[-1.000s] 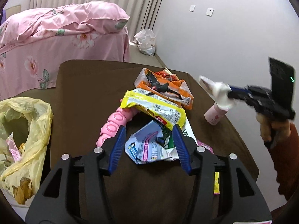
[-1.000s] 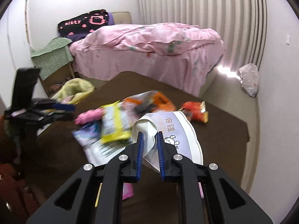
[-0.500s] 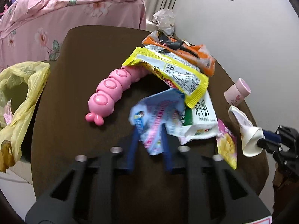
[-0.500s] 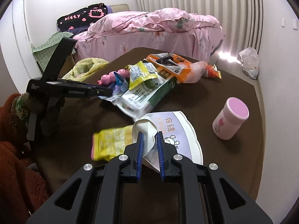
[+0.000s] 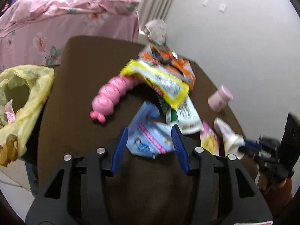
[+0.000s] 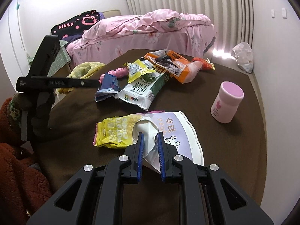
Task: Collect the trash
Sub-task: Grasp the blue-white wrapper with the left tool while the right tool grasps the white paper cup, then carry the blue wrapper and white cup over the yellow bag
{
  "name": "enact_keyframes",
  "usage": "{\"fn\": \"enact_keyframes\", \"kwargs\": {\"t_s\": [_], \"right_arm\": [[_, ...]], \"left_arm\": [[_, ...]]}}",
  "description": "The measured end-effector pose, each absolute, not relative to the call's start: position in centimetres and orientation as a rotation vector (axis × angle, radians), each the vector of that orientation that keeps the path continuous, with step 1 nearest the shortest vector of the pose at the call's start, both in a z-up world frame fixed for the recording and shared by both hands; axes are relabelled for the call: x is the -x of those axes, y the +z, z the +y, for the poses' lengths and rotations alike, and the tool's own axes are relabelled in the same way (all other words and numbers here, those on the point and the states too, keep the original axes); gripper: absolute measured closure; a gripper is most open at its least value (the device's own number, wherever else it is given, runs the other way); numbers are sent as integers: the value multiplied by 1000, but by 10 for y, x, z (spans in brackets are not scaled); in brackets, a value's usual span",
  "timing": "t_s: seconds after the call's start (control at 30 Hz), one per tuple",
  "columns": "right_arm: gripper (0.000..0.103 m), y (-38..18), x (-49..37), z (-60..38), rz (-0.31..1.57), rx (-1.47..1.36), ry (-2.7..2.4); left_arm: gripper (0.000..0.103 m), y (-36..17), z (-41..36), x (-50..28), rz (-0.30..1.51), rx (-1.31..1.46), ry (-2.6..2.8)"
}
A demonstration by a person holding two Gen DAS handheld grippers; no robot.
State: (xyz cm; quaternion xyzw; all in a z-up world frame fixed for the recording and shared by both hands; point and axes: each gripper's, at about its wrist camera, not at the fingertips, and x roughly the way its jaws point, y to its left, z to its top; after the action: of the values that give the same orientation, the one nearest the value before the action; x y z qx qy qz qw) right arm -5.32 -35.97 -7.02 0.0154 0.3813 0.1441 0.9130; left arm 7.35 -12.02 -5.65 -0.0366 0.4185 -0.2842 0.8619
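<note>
Trash split between tongs: left tongs (image 5: 150, 140) straddle blue wrapper (image 5: 148, 136), jaws wide, not gripping. Right tongs (image 6: 150, 142) pinch crumpled paper cup (image 6: 168, 131), probably for yellow bag (image 5: 22, 93) left of them.

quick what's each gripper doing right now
left gripper: open, fingers either side of the blue wrapper, not clamped.
right gripper: shut on the white paper cup.

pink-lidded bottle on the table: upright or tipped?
Upright. The small pink plastic bottle stands on its base on the brown table, flat lid facing up, clear of the wrappers.
</note>
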Motion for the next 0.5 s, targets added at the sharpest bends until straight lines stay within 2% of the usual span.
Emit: {"fn": "enact_keyframes", "kwargs": {"t_s": [0.13,0.27,0.33,0.4,0.47,0.5], "right_arm": [[88,-72,52,-361,778,-49,292],[88,-69,52,-357,761,-40,289],[88,-67,51,-350,753,-2,281],[88,-64,51,-345,746,22,287],[88,-61,50,-341,738,35,292],[88,-59,50,-340,730,39,293]], "left_arm": [[52,-51,-131,-87,794,-55,-611],[53,-65,-142,-103,843,-121,-615],[65,-74,-148,-107,874,-129,-619],[89,-81,-151,-107,894,-135,-610],[98,-84,-150,-107,902,-122,-607],[99,-83,-149,-105,904,-119,-602]]}}
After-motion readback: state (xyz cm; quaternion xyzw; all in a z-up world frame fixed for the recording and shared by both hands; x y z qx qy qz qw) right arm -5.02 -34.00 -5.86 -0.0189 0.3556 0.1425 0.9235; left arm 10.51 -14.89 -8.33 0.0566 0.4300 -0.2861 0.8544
